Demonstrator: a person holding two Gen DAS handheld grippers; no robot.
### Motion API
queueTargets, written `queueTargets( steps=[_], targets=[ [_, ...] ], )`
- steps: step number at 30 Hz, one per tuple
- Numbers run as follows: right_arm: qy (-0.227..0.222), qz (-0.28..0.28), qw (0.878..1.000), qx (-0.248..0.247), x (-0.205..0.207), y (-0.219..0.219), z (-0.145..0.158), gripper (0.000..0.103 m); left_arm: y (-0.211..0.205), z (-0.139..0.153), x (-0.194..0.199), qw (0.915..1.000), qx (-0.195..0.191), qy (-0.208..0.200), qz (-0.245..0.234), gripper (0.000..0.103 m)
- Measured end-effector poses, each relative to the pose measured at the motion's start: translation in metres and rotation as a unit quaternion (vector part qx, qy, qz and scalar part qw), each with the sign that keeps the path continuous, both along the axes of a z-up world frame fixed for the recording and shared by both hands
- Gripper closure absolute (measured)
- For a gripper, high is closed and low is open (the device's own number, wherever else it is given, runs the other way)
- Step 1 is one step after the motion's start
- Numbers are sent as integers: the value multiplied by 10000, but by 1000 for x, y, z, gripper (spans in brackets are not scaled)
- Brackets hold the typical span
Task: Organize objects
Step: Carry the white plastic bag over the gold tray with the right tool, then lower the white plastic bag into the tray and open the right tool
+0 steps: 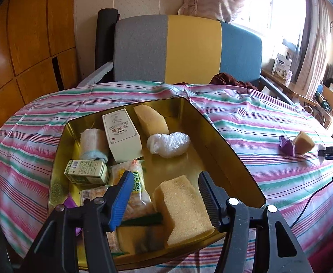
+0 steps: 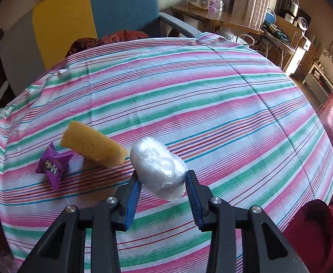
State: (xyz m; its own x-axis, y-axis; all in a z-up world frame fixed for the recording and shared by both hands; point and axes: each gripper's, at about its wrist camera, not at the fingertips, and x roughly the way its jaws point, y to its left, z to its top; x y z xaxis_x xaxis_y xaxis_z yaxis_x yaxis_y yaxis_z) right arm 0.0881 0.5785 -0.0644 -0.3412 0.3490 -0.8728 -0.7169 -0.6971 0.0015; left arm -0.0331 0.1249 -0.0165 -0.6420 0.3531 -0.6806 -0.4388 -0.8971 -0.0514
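A gold tin tray [image 1: 214, 134] on the striped cloth holds boxes, snack packs, a rolled cloth, a plastic bundle [image 1: 168, 144] and two yellow sponges. My left gripper [image 1: 164, 182] is open just above the tray's near end, with the near sponge [image 1: 184, 207] lying between its fingers, touching the right one. My right gripper [image 2: 163, 177] is shut on a white plastic-wrapped bundle [image 2: 158, 168], held over the cloth. A yellow sponge [image 2: 92, 145] and a purple wrapper [image 2: 52, 161] lie on the cloth to its left; both also show in the left wrist view, the sponge [image 1: 304, 142] and the wrapper [image 1: 286, 145].
A grey, yellow and blue chair [image 1: 189, 47] stands behind the table with dark red cloth [image 2: 120, 37] on its seat. A cluttered side table [image 2: 212, 16] and shelves are at the far right. A red cushion [image 2: 312, 232] lies near right. A black cable [image 1: 314, 195] crosses the cloth.
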Motion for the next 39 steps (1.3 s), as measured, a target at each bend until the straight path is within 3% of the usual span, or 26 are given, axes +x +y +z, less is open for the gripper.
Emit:
queueTargets(
  steps=[11, 21, 26, 32, 39],
  targets=[
    [281, 257, 9992, 124, 0, -30, 20, 64, -30, -2, 1, 9996, 149, -73, 235, 42],
    [685, 1280, 9888, 342, -26, -104, 61, 64, -45, -5, 3, 9991, 253, -144, 323, 42],
    [931, 2143, 9720, 246, -53, -164, 77, 64, -50, -4, 4, 9988, 295, -148, 354, 42],
    [1084, 3396, 9342, 119, -93, -254, 83, 64, -65, -6, 2, 9979, 397, -253, 443, 42],
    [833, 4342, 8969, 99, -141, -335, 63, 64, -85, -9, 1, 9965, 424, -324, 636, 42]
  ],
)
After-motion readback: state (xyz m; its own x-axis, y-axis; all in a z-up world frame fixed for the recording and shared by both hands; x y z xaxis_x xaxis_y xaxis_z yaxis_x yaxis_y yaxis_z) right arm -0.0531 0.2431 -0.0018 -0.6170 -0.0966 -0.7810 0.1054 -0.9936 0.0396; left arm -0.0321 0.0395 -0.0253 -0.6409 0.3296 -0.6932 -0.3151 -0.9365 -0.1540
